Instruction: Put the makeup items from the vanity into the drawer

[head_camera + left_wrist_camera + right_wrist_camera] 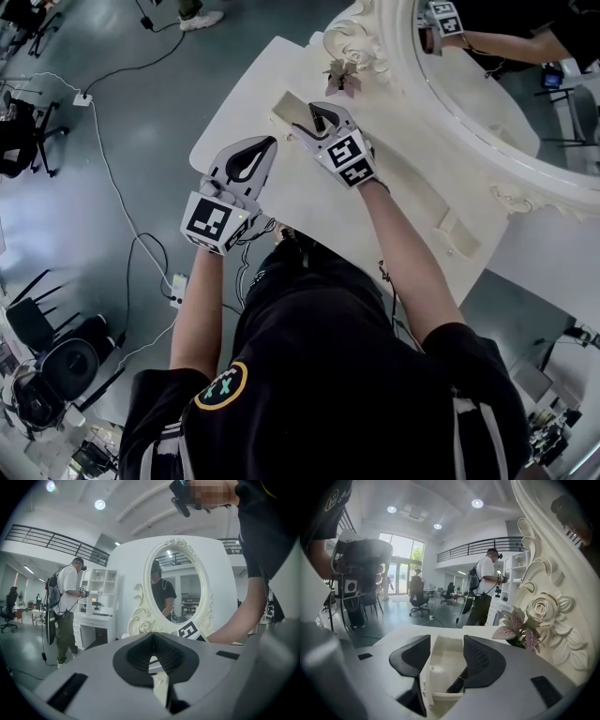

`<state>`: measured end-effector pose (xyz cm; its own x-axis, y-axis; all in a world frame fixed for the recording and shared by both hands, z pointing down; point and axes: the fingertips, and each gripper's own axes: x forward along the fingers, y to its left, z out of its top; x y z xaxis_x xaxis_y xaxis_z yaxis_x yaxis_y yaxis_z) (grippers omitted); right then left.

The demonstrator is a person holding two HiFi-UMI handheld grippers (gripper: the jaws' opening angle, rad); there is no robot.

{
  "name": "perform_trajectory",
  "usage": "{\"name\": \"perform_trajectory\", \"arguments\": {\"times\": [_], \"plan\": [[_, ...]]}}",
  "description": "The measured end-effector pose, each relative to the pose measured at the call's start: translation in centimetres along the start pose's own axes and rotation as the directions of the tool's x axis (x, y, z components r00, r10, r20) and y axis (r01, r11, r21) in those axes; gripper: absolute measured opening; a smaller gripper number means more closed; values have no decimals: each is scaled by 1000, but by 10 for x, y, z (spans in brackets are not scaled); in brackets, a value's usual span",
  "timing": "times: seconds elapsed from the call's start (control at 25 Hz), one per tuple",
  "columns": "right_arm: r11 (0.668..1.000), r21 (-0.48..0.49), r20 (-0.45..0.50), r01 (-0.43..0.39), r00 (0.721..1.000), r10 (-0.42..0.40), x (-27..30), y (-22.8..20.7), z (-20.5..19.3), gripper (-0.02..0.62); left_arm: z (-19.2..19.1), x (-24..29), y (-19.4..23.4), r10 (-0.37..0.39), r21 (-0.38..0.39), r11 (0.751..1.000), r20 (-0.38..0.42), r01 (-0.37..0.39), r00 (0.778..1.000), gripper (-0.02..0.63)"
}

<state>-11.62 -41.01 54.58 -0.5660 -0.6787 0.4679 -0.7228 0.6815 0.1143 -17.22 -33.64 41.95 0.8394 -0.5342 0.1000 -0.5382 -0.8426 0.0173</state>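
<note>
The white vanity (281,192) has a small drawer (289,111) pulled open at its far left. My right gripper (319,118) hangs just over that drawer, jaws open. In the right gripper view the drawer (443,660) lies between the spread jaws of my right gripper (446,639). A slim dark makeup item (457,684) lies inside it, partly under the right jaw, and no pad touches it. My left gripper (266,142) is shut and empty above the vanity's front left corner. It (152,633) points toward the mirror (178,585).
An ornate oval mirror (487,103) stands along the back of the vanity, with a small pink flower (342,77) (518,627) beside the drawer. A person in a white shirt (485,592) stands some way off. Cables (122,216) and office chairs are on the floor to the left.
</note>
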Motion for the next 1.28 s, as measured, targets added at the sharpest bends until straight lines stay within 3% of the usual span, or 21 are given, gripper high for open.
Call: {"name": "perform_trajectory", "arguments": {"times": [0.28, 0.52, 0.68, 1.28], "plan": [[999, -22, 123, 35, 992, -32, -43, 9, 46, 243, 8, 5, -4, -16, 13, 1000, 13, 15, 1000, 22], [995, -57, 272, 79, 960, -61, -105, 25, 100, 193, 21, 14, -15, -48, 33, 998, 32, 47, 998, 21], [979, -151, 323, 139, 943, -84, -143, 33, 122, 21, 31, 17, -26, -76, 50, 996, 46, 74, 996, 21], [975, -110, 360, 193, 922, -141, -171, 32, 119, 20, 42, 25, -44, -120, 73, 991, 53, 116, 991, 21]]}}
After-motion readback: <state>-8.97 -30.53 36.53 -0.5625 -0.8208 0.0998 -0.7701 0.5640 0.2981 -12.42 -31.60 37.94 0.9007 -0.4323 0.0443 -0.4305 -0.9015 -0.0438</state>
